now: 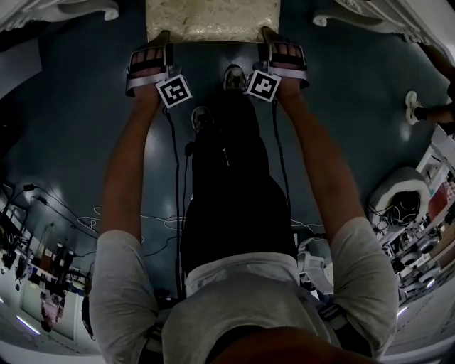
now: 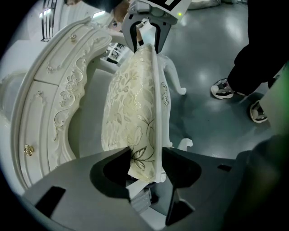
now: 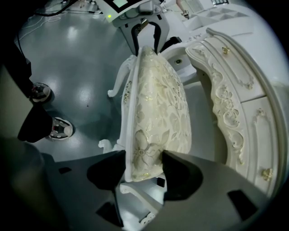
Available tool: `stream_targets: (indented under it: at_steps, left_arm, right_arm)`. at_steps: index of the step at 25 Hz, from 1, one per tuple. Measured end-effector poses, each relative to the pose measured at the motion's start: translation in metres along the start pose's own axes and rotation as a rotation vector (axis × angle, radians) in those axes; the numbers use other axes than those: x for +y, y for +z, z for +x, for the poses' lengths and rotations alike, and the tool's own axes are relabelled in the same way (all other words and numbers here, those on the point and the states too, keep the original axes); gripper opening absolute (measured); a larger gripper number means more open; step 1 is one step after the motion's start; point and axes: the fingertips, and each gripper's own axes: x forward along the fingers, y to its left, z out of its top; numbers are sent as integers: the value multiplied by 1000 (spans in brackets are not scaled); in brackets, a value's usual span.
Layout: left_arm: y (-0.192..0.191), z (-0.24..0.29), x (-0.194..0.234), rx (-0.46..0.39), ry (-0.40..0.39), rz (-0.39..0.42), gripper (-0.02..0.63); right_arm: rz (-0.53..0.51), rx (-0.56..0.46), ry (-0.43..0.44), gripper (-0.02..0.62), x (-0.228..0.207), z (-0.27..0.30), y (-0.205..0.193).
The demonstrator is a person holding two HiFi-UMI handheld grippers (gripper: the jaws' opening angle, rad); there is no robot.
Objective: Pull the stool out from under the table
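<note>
In the head view, the stool point(image 1: 212, 20) is sitting at the top centre of the frame on the dark floor point(image 1: 78, 128). Parts of the white carved table point(image 1: 57, 8) are showing at the upper left and upper right corners.

The person is reaching forward with both arms. The left hand-held gripper point(image 1: 158, 39) is meeting the stool's near edge at its left corner and the right hand-held gripper point(image 1: 270, 34) at its right corner. The person's shoes point(image 1: 234, 77) are standing just below the stool in the frame, between the two arms.

In the left gripper view, the left hand-held gripper point(image 2: 145, 167) is pinching the seat's end at the lower centre, one jaw pressing on the cream floral cushion and the other on the white frame. The stool point(image 2: 131, 103) is running up the middle of the frame to the right hand-held gripper point(image 2: 146, 34) at the top. The table point(image 2: 58, 90), with its scrollwork and drawers, is curving along the left, just beside the stool.

In the right gripper view, the right hand-held gripper point(image 3: 143, 169) is clamping the other end of the seat, both jaws touching it. The stool point(image 3: 158, 103) is stretching up to the left hand-held gripper point(image 3: 144, 34), and the table point(image 3: 235, 99) is filling the right side. Whether any part of the seat is lying under the tabletop I cannot tell.
</note>
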Motion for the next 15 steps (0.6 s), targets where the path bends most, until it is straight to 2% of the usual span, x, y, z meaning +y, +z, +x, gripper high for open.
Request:
stream_targets:
  at_steps: [5,10,15]
  left_arm:
    - [-1,-17,-9,-24,-1,12,221]
    - [8,-28,-17,-47,16,78,208]
    - [1,-21,-13,-58,38,114,216]
  right_arm:
    - [37,19,7,265,18,-26,4]
    - [100,66,26,265,51,-45,-4]
    - [77,82,11,265,42,-43,3]
